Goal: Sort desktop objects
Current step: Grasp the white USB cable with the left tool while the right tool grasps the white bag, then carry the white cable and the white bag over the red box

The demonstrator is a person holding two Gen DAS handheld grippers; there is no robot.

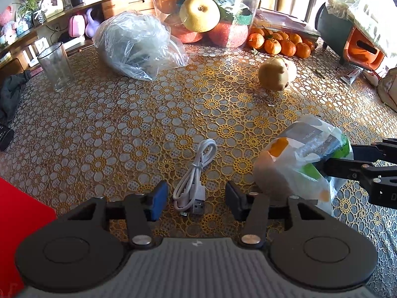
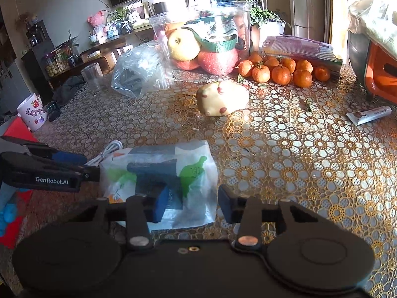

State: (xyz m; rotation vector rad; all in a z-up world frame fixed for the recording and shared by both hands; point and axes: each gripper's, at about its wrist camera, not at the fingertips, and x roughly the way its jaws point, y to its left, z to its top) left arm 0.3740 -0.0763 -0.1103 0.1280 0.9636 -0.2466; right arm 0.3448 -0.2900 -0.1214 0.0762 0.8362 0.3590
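Observation:
A coiled white USB cable [image 1: 194,178] lies on the lace tablecloth, its plug end between the fingers of my open left gripper [image 1: 196,200]. A white printed plastic bag [image 1: 301,160] lies just to its right. In the right wrist view the same bag [image 2: 161,181] lies in front of my open right gripper [image 2: 189,204], whose left finger overlaps the bag's near edge. The cable [image 2: 109,152] peeks out behind the bag. The left gripper [image 2: 57,166] enters from the left. A cream pig figurine [image 1: 274,74] [image 2: 220,98] lies further back.
A clear bowl of fruit [image 1: 206,12], a pile of tangerines [image 1: 280,43], a crumpled clear bag [image 1: 136,44] and a glass [image 1: 55,67] stand at the far side. A tube [image 2: 367,115] and an orange-green appliance [image 2: 377,69] are at the right. A red object [image 1: 19,223] sits near left.

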